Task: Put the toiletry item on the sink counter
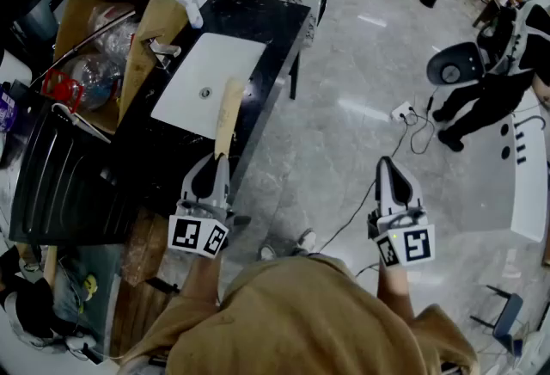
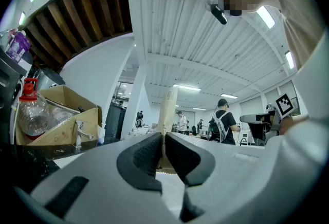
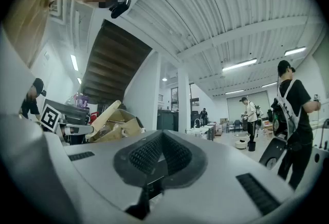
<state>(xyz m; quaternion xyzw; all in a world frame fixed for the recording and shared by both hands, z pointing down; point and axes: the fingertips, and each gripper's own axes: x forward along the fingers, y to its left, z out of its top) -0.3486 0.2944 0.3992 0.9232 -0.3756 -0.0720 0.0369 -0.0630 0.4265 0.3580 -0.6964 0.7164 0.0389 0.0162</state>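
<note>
The toiletry item is a long flat beige tube. My left gripper is shut on its lower end, and the tube points away from me over the near edge of the white sink basin set in the black counter. In the left gripper view the tube rises from between the closed pads. My right gripper hangs over the grey floor to the right of the counter. Its jaws meet at the tip with nothing between them. The tube also shows from the side in the right gripper view.
A chrome faucet stands at the basin's left edge. Beside it is an open cardboard box holding plastic bottles. A black crate sits at the near left. A cable lies on the floor, and people stand at the far right.
</note>
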